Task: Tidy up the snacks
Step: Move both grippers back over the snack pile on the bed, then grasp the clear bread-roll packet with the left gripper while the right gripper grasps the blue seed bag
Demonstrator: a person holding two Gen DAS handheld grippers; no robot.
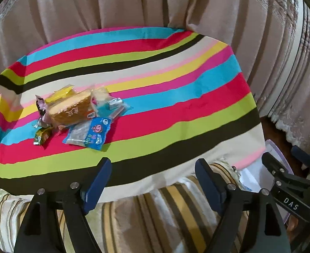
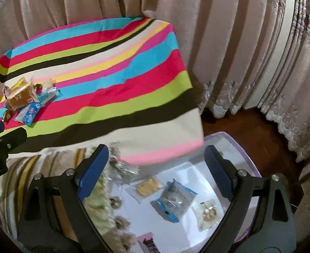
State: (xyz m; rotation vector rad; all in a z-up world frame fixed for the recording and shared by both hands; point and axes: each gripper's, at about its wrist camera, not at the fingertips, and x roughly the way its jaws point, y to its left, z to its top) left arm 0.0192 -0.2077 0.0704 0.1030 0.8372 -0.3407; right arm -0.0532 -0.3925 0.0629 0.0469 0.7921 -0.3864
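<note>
Both your claws gape wide, nothing held: left claw (image 1: 150, 181), right claw (image 2: 157, 168). A few packets already lie in the bin (image 2: 228, 145) below; the snack pile (image 1: 79, 113) on the striped counter (image 1: 176, 109) is left, well apart.

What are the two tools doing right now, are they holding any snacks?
Left tool: open, holding nothing.
Right tool: open, holding nothing, above the bin with snacks in it.
</note>
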